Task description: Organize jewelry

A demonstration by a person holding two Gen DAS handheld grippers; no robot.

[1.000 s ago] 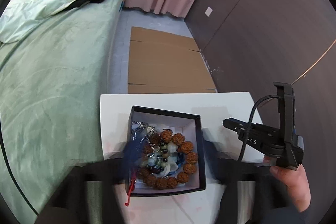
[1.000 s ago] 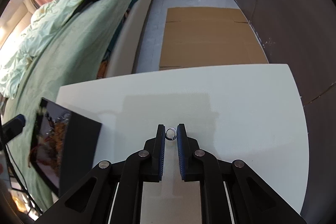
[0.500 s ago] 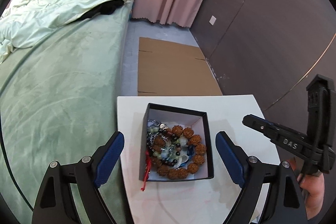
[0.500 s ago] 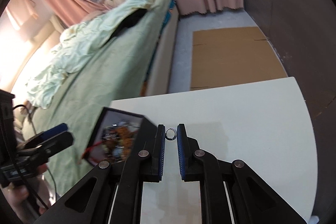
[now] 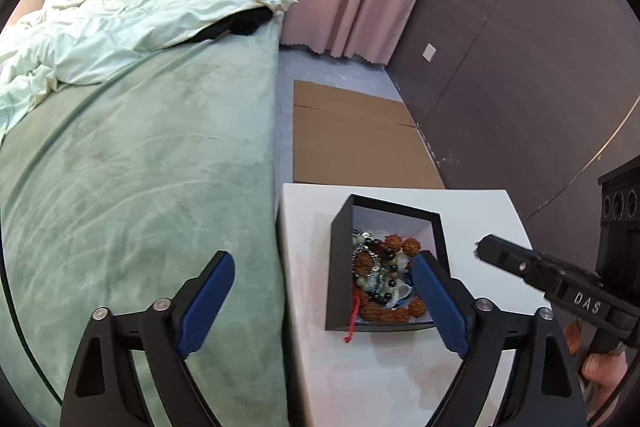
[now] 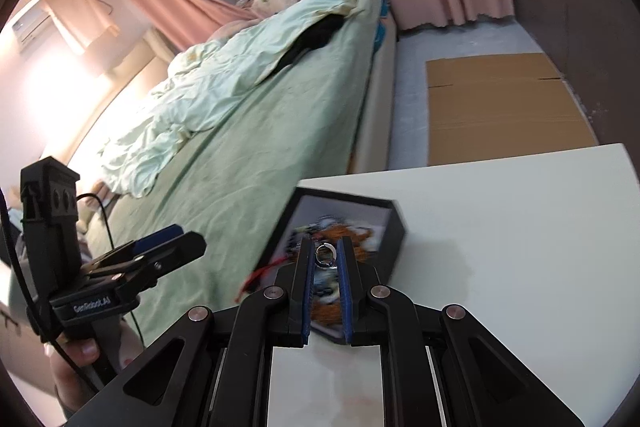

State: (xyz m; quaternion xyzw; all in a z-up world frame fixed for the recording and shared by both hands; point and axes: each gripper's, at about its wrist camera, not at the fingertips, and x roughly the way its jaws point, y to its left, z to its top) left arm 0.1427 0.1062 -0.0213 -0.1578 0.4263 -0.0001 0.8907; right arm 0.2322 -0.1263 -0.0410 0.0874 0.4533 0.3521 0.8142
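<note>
My right gripper [image 6: 325, 254] hangs over the open black cardboard box [image 5: 340, 259] on the white counter [image 6: 520, 227], its jaws almost closed and pinching a small silver ring [image 6: 325, 253] upright at the very tips, a hold that seems meant to let the ring drop cleanly among the rest. The box, lined pale inside, sits near the counter's edge beside the bed with the green cover [image 5: 140, 187], and already holds a tangle of brown seed-bead bracelets [image 5: 390, 279], with a red cord [image 5: 353, 319] trailing over its near wall. My left gripper [image 5: 324, 307] has just been widening its jaws, which now stand far apart with nothing pressed between them; its left pad hovers over the bed, its right pad over the box. I judge the ring is about to join the pile.
</note>
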